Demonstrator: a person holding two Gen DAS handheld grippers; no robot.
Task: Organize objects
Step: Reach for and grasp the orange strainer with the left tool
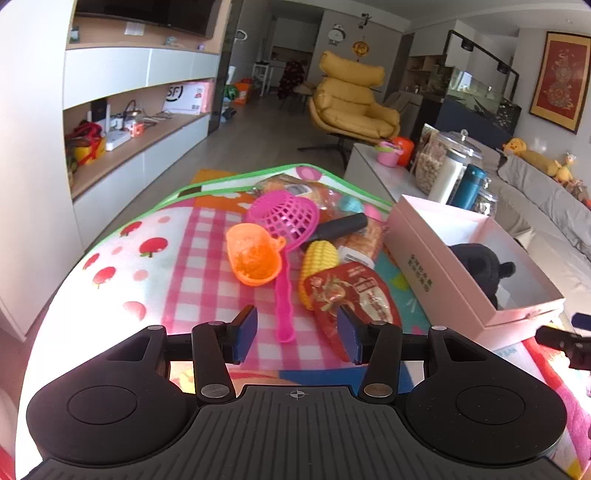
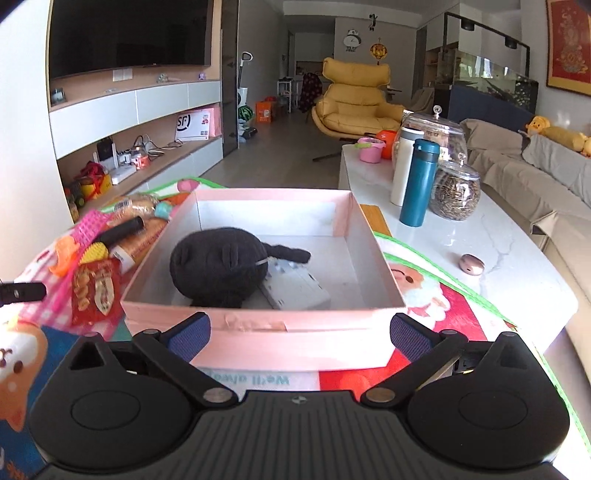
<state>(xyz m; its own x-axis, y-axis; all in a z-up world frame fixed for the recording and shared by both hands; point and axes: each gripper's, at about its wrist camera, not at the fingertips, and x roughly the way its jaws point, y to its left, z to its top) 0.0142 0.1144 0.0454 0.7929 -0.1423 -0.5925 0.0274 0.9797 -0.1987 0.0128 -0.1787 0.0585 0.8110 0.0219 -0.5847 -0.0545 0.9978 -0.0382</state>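
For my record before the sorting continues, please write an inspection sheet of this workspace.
Surface: colourful play mat beside a white marble table.
Job's things: pink box holding a black plush toy and a grey flat item; outside it an orange cup, pink strainer, toy corn, red snack packet, black marker.
Clutter: glass jars, teal flask, white flask on the table.
Grippers: left gripper open, empty, above the mat; right gripper wide open before the box.
Cables: some on the wall shelf.
Surroundings: yellow armchair, covered sofa, television.
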